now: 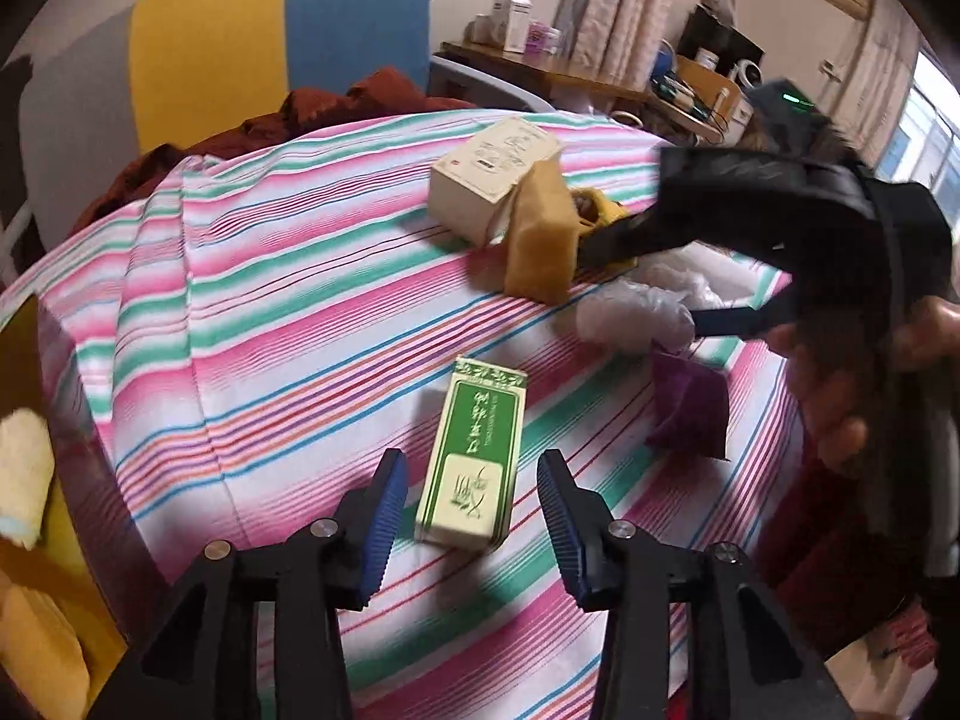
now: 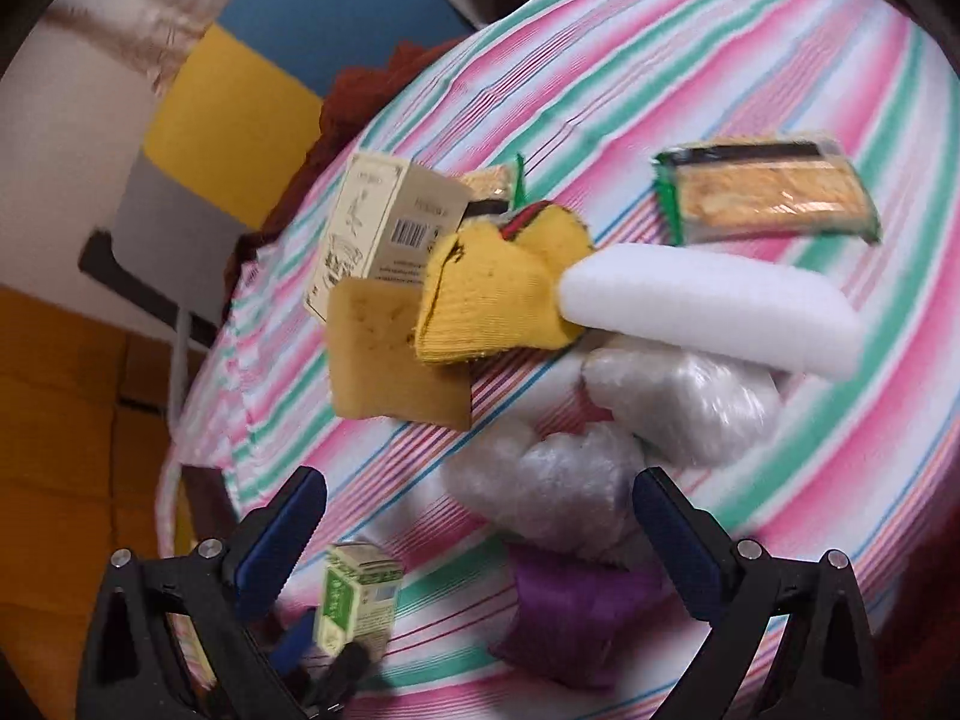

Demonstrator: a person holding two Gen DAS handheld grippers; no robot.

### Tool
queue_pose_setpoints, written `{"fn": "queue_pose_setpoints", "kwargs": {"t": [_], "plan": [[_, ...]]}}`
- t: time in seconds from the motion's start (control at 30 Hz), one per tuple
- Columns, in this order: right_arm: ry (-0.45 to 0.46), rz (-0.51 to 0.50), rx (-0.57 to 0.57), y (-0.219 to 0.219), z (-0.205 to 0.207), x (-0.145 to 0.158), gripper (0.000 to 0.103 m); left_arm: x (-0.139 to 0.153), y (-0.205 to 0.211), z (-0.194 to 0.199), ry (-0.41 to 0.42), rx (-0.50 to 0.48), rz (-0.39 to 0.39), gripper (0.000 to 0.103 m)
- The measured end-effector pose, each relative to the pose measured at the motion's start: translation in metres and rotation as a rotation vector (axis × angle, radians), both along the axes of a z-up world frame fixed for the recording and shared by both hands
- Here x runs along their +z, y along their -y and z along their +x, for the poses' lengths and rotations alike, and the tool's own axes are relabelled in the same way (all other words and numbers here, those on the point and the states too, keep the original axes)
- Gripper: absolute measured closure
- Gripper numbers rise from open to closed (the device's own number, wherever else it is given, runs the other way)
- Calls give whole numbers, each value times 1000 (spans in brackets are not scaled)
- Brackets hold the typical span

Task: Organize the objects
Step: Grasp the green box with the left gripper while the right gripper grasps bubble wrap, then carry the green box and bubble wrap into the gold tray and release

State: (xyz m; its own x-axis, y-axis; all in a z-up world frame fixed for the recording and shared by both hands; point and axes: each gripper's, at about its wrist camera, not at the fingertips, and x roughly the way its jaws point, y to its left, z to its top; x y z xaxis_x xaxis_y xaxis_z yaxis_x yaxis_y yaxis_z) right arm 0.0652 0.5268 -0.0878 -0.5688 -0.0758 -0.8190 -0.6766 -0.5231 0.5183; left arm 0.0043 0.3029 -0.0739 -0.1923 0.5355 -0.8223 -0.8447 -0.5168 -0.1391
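Note:
A green and cream box (image 1: 474,450) lies flat on the striped cloth (image 1: 270,312), just ahead of and between the fingers of my open, empty left gripper (image 1: 474,531); it also shows in the right wrist view (image 2: 357,603). My right gripper (image 2: 480,540) is open and empty above a clear plastic bundle (image 2: 552,492) and a purple pouch (image 2: 570,618). Further on lie a yellow sponge (image 2: 390,354), a yellow sock (image 2: 492,294), a cream box (image 2: 384,228), a white foam block (image 2: 714,312) and a wrapped cracker pack (image 2: 768,192). The right gripper (image 1: 636,276) also shows in the left wrist view.
A yellow and blue chair back (image 1: 276,42) and a red-brown cloth (image 1: 336,108) stand beyond the table's far edge. A cluttered wooden desk (image 1: 540,66) is at the back right. A dark box with yellow cloths (image 1: 36,480) is at the left edge.

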Motion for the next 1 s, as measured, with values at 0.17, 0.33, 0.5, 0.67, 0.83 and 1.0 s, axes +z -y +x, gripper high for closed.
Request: {"fn": "queue_pose_setpoints", "kwargs": {"t": [0.17,0.33,0.5,0.67,0.83,1.0], "plan": [[121,86,77,5,-18,-14,11,-17,-10,-7,38,-3,-40,64],[159,172,107,11,-18,-11,36,-17,-4,-11,71,18,2,70],[117,184,144,17,-17,-5,41,0,5,-6,48,34,54,70],[-16,181,201,29,-10,11,41,24,22,-3,31,65,106,70],[-143,236,262,53,-5,38,41,45,49,-10,7,130,153,70],[-219,268,308,79,-16,62,41,63,85,-25,-13,234,192,70]]}}
